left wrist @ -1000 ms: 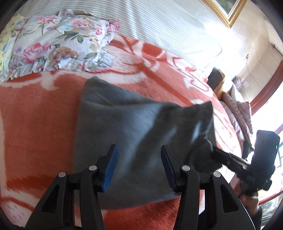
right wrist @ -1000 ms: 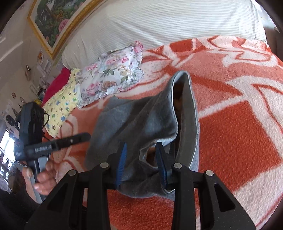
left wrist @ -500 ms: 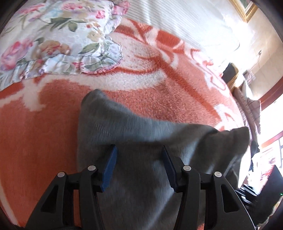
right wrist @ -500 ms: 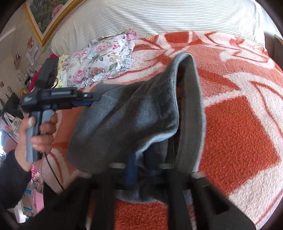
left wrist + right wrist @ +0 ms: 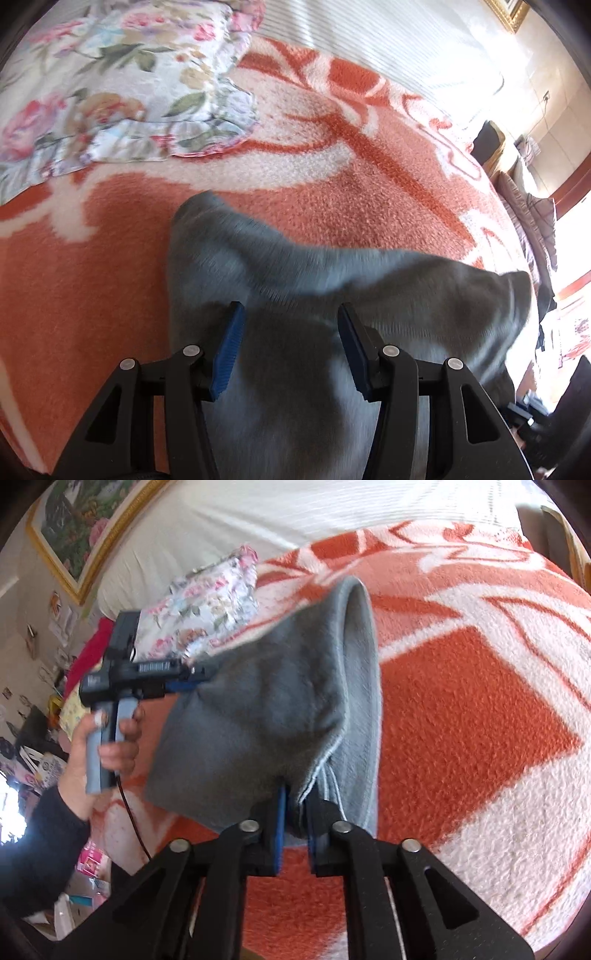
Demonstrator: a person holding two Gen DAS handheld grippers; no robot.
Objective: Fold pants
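The grey pants (image 5: 295,295) lie folded on the orange and white blanket (image 5: 110,295). In the right wrist view the pants (image 5: 266,709) are lifted off the bed, hanging as a fold. My right gripper (image 5: 295,812) is shut on the near edge of the pants. My left gripper (image 5: 288,332) is open, its blue pads either side of the grey cloth below it. In the right wrist view the left gripper (image 5: 192,675) reaches the pants' left edge; whether it touches is unclear.
A floral pillow (image 5: 110,81) lies at the head of the bed, with a striped white cover (image 5: 295,517) behind. A framed picture (image 5: 74,528) hangs on the wall. Furniture and clutter stand at the bed's right side (image 5: 524,206).
My right gripper has closed on the pants' edge and lifted it. My left gripper has moved forward over the cloth, still open.
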